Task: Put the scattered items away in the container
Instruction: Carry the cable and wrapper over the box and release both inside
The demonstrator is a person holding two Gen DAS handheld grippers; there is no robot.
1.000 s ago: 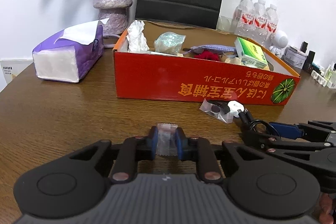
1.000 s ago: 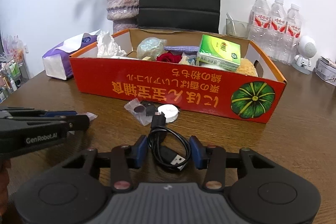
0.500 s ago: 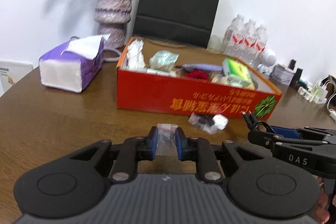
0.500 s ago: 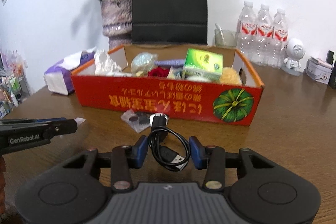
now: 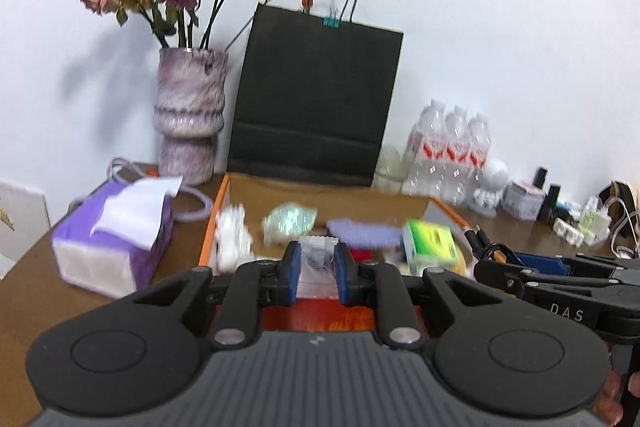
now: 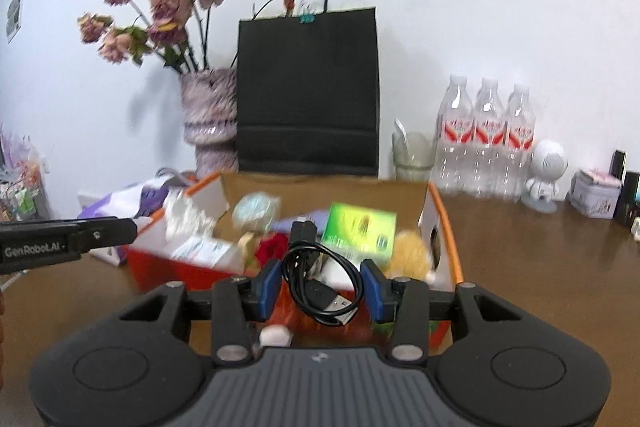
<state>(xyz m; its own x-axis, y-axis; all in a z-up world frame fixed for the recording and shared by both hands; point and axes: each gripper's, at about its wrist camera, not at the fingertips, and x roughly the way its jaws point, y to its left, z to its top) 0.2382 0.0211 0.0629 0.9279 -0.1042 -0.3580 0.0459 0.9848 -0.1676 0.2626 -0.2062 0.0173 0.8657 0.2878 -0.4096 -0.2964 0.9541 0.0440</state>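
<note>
The left gripper [image 5: 316, 275] is pinched nearly closed on a small clear packet [image 5: 316, 263], which stands on end between the blue pads, its long side running up and away toward the wall. The right gripper [image 6: 322, 285] is partly closed on a coiled black cable [image 6: 320, 275]; the loop lies across the pads, its metal plug pointing right and the other plug pointing up. Both are held in the air at the near side of the orange box [image 6: 448, 223] on the table [image 6: 540, 267].
</note>
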